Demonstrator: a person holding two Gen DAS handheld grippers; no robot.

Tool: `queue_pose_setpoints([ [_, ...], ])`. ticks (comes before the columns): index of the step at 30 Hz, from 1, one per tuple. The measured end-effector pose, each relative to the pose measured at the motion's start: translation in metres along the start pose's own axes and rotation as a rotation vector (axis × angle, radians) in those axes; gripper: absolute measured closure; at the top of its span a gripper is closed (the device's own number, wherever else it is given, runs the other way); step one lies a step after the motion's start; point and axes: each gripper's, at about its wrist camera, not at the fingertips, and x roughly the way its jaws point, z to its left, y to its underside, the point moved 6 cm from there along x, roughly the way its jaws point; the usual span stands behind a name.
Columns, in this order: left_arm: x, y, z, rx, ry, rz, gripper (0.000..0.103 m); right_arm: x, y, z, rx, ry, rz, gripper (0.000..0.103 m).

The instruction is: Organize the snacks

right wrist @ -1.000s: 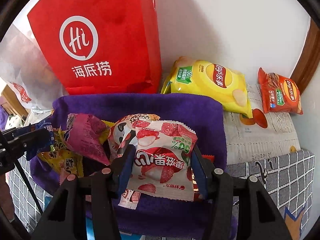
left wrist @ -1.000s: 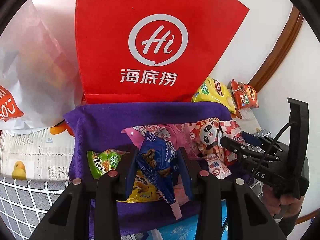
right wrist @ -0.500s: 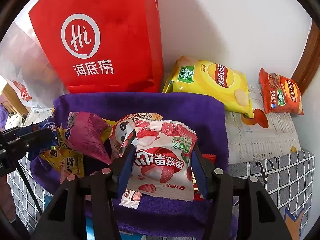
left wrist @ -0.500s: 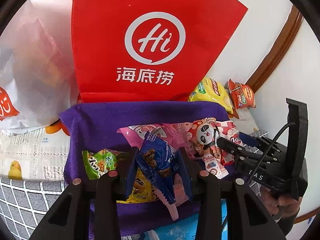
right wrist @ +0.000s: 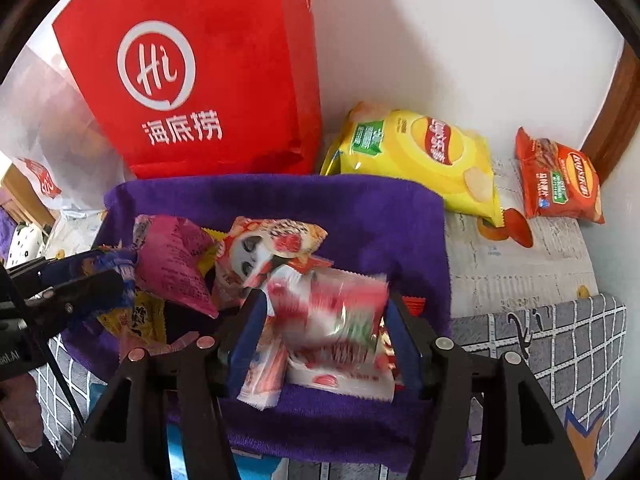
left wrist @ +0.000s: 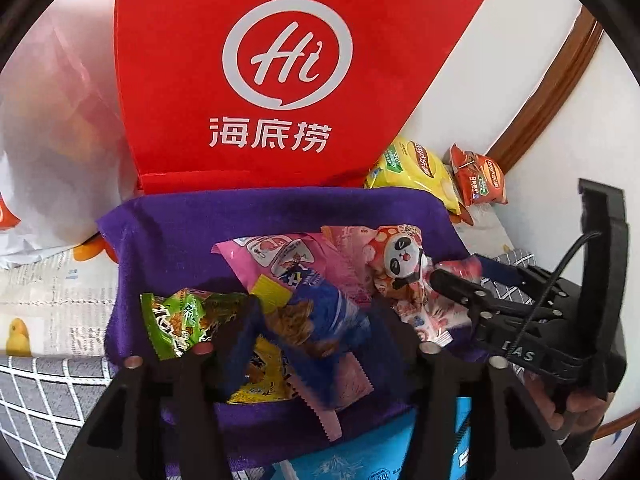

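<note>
Looks like the drop-off step: both claws are opening over the purple cloth (right wrist: 360, 208), the left claw (left wrist: 312, 320) letting a blue cookie packet (left wrist: 320, 316) slip from between its jaws and the right claw (right wrist: 324, 316) letting go of a red-and-white lychee packet (right wrist: 336, 320), blurred like it's falling onto the pile. I can't quite tell if either packet is fully free of the pads yet. Next I'd guess the claws back off and head for the yellow chip bag (right wrist: 420, 160) and the orange packet (right wrist: 560, 180) further back on the table (right wrist: 520, 272) by the wall.
</note>
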Motion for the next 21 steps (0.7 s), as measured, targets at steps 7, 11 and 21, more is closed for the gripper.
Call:
queue_pose_setpoints([
  [7, -0.030, -0.004, -0.011, 0.029, -0.022, -0.049, 0.033, -0.037, 0.001, 0.009, 0.013, -0.010, -0.084, 0.032],
  [11, -0.050, 0.001, -0.017, 0.045, -0.034, -0.074, 0.032, -0.066, 0.008, 0.011, 0.033, -0.012, -0.129, 0.032],
  [21, -0.103, 0.047, -0.030, 0.049, -0.045, -0.087, 0.028, -0.135, 0.046, 0.016, 0.066, 0.036, -0.189, 0.032],
])
